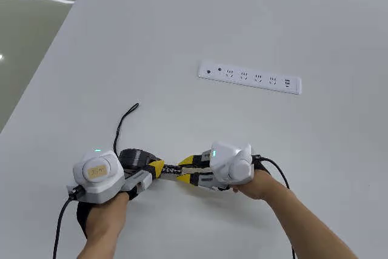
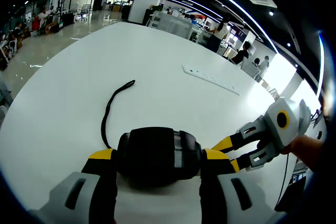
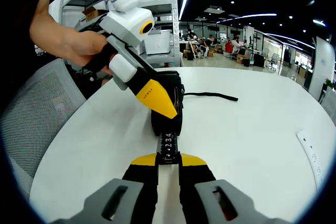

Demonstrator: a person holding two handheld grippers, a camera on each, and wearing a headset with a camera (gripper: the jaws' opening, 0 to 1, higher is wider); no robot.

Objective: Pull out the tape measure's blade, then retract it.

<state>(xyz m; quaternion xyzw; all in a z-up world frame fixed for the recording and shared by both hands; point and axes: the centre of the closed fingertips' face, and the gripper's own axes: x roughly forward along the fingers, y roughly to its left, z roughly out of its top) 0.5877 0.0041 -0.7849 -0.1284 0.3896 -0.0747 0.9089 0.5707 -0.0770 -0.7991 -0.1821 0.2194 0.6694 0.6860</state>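
Down below my head, over the white table [image 1: 254, 22], my left claw [image 1: 148, 172] is squeezed on the black tape measure [image 1: 134, 158]. My right claw [image 1: 182, 170] points at it from the other side. The blade [image 1: 171, 168] makes a short bridge between the two claws. A black strap [image 1: 123, 124] runs off beyond my left claw. A white power strip [image 1: 250, 77] lies well past my right claw.

From my left claw's view, the tape measure [image 2: 157, 153] sits tight between my two jaws, one touching each side. My right claw [image 2: 234, 150] comes in just beside it, to the right of my jaws.

From my right claw's view, my jaws are pinched together on the blade [image 3: 168, 142], close to its end. I can read small numbers on it just ahead of my jaws. The tape measure [image 3: 173, 95] lies a little way ahead, with my left claw clamped around it.

I think the pull has only just begun, because just a small bit of blade is out. I guess I must draw my claws farther apart. After that I must let the blade slide back in.
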